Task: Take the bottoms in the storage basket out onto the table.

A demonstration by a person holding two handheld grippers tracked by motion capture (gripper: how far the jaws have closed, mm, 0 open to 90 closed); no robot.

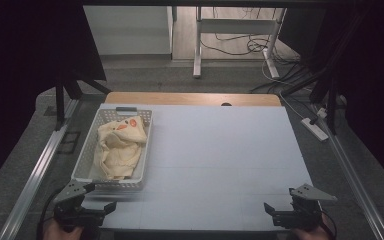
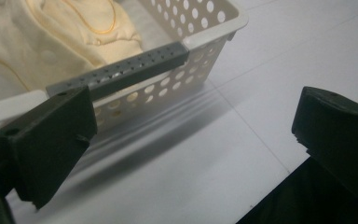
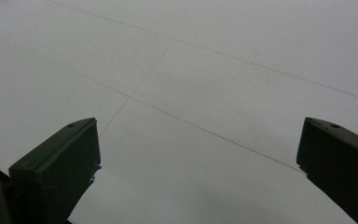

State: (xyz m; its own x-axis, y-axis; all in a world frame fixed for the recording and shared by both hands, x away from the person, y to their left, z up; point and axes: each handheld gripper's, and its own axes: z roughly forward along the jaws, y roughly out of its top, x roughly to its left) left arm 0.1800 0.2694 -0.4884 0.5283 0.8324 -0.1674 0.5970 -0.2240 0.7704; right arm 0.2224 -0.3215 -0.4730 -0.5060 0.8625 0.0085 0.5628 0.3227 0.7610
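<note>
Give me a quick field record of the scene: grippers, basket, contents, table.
left gripper: open, near table edge, just in front of the basket, holding nothing
right gripper: open, over bare table at the near right, holding nothing
basket: white, perforated, grey handle on its near end, left side of table
cloth: cream with orange marks, crumpled inside the basket
table: pale sheet with faint lines
</note>
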